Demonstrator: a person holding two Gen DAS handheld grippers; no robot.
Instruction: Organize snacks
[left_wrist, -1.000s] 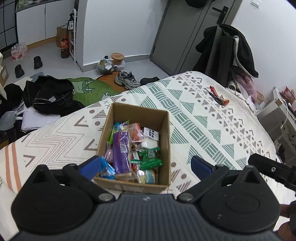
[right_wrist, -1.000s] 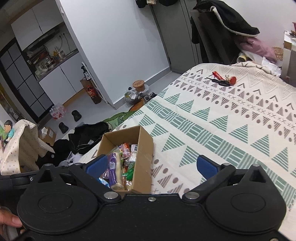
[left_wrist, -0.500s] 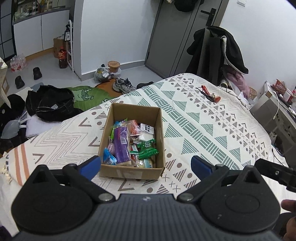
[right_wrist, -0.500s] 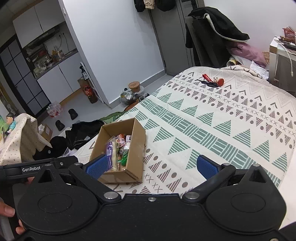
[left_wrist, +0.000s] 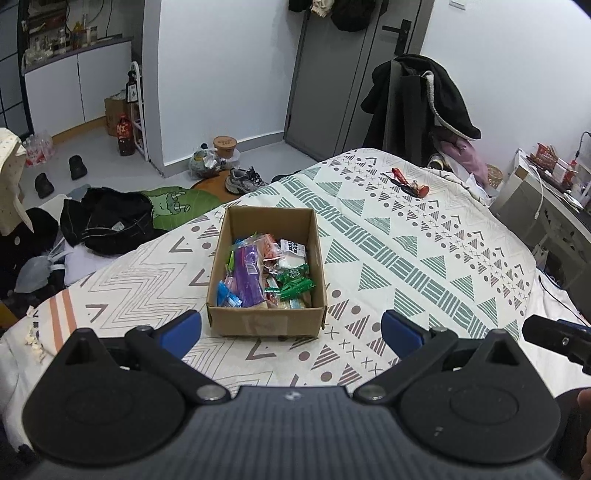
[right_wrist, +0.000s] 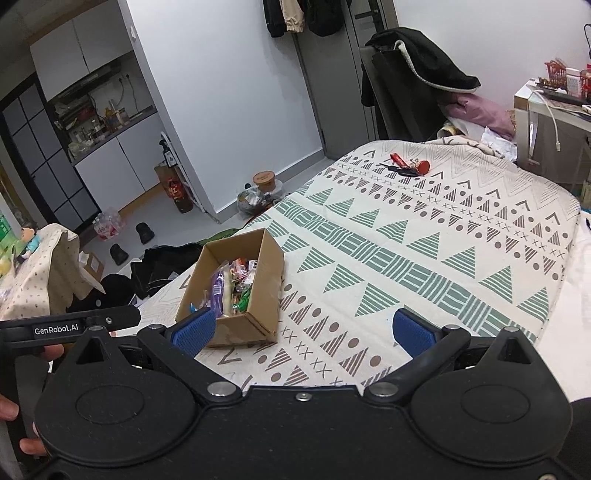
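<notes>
Both grippers, left gripper (left_wrist: 291, 328) and right gripper (right_wrist: 301, 328), have jaws spread wide and hold nothing; the box (left_wrist: 266, 325) of snacks (left_wrist: 266, 273) sits on the bed (left_wrist: 406, 258), just ahead of the left and off to the right gripper's left. Judging from that, you're between picks, so come straight down on one wrapper near the top, like the purple pack (left_wrist: 248, 275). Close slow: the wrappers look slippery and tightly packed, so a neighbour may lift with it.
</notes>
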